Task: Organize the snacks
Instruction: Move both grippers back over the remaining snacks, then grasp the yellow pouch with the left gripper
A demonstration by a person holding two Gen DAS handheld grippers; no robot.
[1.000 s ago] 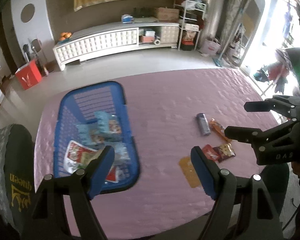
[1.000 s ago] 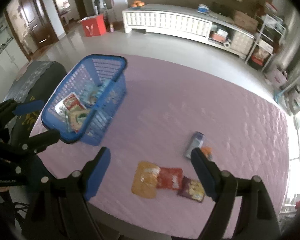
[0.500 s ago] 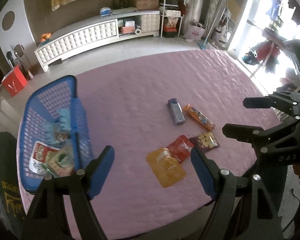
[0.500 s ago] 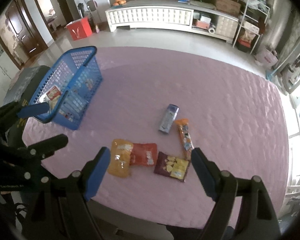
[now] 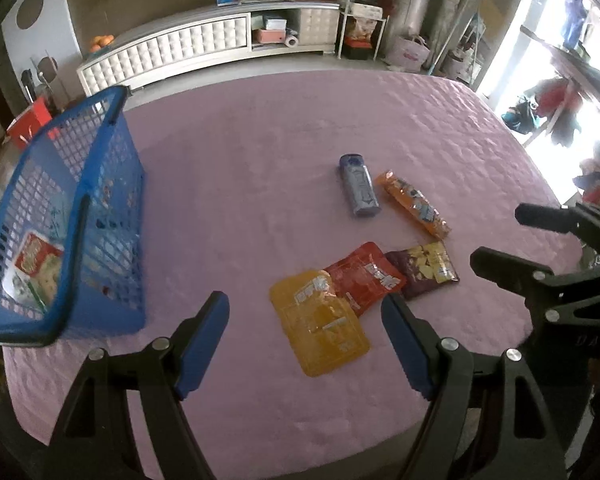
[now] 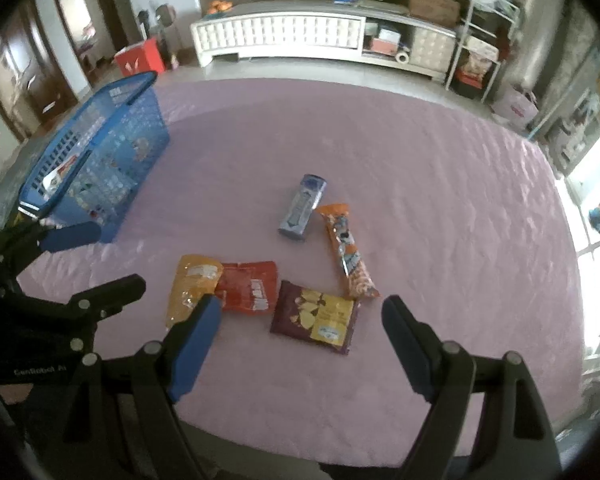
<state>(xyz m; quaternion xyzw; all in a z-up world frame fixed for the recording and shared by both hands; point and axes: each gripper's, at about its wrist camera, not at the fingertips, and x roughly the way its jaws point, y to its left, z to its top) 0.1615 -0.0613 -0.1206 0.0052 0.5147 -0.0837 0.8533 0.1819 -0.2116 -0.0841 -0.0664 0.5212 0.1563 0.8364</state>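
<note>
Left wrist view: a pink quilted tablecloth (image 5: 300,128) covers the table; a blue plastic lattice basket (image 5: 100,208) stands at far left, packets already inside. Five snacks lie loose right of centre: a yellow flat pouch (image 5: 320,328), a red pouch (image 5: 364,276), a maroon chip packet (image 5: 424,268), an orange long wrapper (image 5: 414,204) and a grey-blue stiff pack (image 5: 358,186). All look light, crinkly and slippery; pinch an edge. The left gripper (image 5: 306,344) and right gripper (image 6: 302,344) both gape, empty.

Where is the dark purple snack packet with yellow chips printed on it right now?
The dark purple snack packet lies flat on the pink tablecloth, right of the red packet, by the orange bar wrapper's near end.
</note>
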